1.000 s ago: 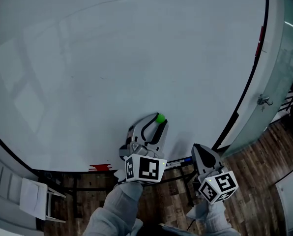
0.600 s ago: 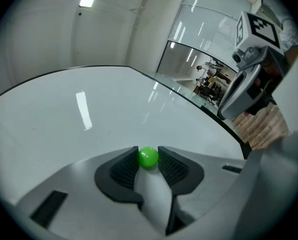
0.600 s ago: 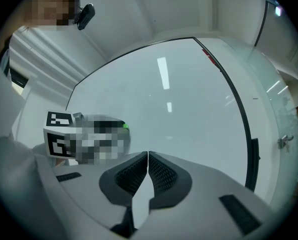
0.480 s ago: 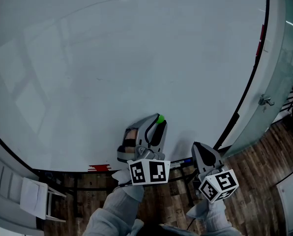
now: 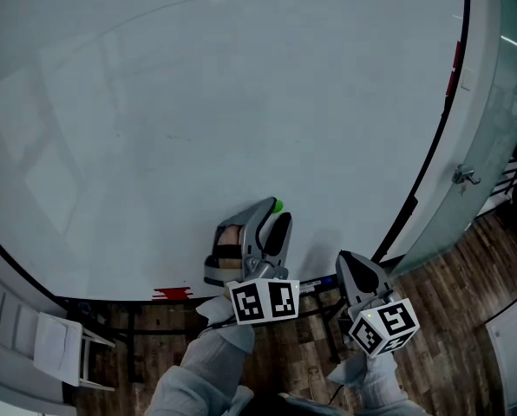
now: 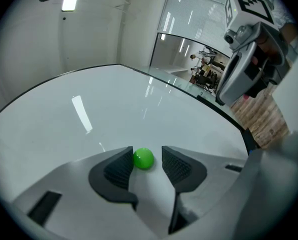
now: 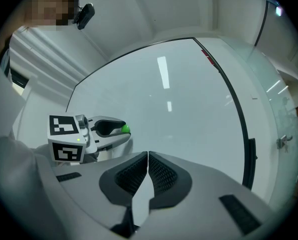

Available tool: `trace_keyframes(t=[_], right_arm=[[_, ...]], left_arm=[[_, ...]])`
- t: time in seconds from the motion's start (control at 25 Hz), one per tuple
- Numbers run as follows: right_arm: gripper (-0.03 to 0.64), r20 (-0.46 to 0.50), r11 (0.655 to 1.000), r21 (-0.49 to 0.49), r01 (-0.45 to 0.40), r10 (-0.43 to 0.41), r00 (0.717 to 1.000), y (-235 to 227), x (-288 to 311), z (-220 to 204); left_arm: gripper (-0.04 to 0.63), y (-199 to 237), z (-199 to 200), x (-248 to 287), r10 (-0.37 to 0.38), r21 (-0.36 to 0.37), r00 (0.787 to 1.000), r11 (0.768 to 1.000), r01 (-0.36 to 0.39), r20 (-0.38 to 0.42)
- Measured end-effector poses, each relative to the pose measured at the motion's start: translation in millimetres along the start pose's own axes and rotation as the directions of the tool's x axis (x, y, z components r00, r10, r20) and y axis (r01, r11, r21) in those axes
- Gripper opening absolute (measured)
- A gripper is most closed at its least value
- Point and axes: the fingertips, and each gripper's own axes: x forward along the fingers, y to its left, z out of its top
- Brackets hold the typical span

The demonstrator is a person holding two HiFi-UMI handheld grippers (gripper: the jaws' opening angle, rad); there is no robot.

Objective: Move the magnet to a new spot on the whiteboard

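**Head view.** The large white whiteboard with a thin black frame [image 5: 198, 102] fills most of the view. The left gripper [image 5: 274, 210] points at the board's lower part. The small round green magnet [image 5: 278, 204] shows at that gripper's tips, on the board surface. The right gripper [image 5: 345, 260] is just to the right of the left gripper, near the board's lower edge.

**Left gripper view.** The jaws have just been opening and now stand spread. The magnet sits on the whiteboard between them, close against the pad at the picture's left, with a clear gap to the other pad. It is not pinched.

**Right gripper view.** The jaws are pressed together with nothing between them. The left gripper appears at the left, with the magnet at its tips.
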Motion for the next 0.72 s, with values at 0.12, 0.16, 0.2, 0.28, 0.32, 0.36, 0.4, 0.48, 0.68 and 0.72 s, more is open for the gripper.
trace_keyframes(t=[0.12, 0.16, 0.2, 0.28, 0.32, 0.36, 0.4, 0.48, 0.68, 0.72], right_arm=[[0.029, -0.002, 1.000, 0.002, 0.004, -0.004, 1.000, 0.9, -3.7, -0.3], [0.029, -0.003, 1.000, 0.002, 0.005, -0.005, 1.000, 1.0, -4.8, -0.5], [0.029, -0.002, 1.000, 0.000, 0.005, -0.005, 1.000, 1.3, -5.8, -0.8], [0.029, -0.001, 1.000, 0.001, 0.005, -0.005, 1.000, 2.9, -7.8, -0.4], [0.029, 0.000, 1.000, 0.004, 0.007, -0.007, 1.000, 3.7, -8.9, 0.2], [0.029, 0.001, 1.000, 0.004, 0.008, -0.008, 1.000, 4.0, -10.0, 0.7], [0.029, 0.001, 1.000, 0.002, 0.007, -0.007, 1.000, 3.9, -11.1, 0.7], [0.029, 0.001, 1.000, -0.001, 0.007, -0.007, 1.000, 3.5, -13.6, 0.6], [0.029, -0.001, 1.000, 0.007, 0.015, -0.015, 1.000, 4.4, -20.0, 2.6], [0.029, -0.001, 1.000, 0.008, 0.016, -0.016, 1.000, 5.3, -21.2, 3.1]], left_arm=[[0.194, 0.1, 0.0, -2.4, -0.006, -0.030, 1.000, 1.000, 0.006, 0.006], [0.202, -0.1, 0.4, -3.2, -0.008, -0.033, 1.000, 0.999, 0.009, 0.008], [0.207, -0.2, 0.8, -4.0, -0.011, -0.032, 1.000, 0.999, 0.011, 0.008], [0.209, 0.5, 1.6, -6.1, -0.013, -0.032, 1.000, 0.999, 0.013, 0.010], [0.209, 1.2, 2.2, -7.2, -0.014, -0.036, 1.000, 0.999, 0.014, 0.012], [0.209, 1.9, 2.7, -8.3, -0.015, -0.042, 1.000, 0.999, 0.015, 0.014], [0.209, 2.6, 3.2, -9.4, -0.015, -0.048, 1.000, 0.999, 0.016, 0.015], [0.209, 4.3, 3.7, -11.6, -0.014, -0.054, 1.000, 0.998, 0.015, 0.016], [0.209, 9.3, 2.8, -18.4, -0.007, -0.068, 1.000, 0.998, 0.008, 0.012], [0.209, 10.4, 2.3, -20.3, -0.008, -0.073, 1.000, 0.997, 0.009, 0.011]])
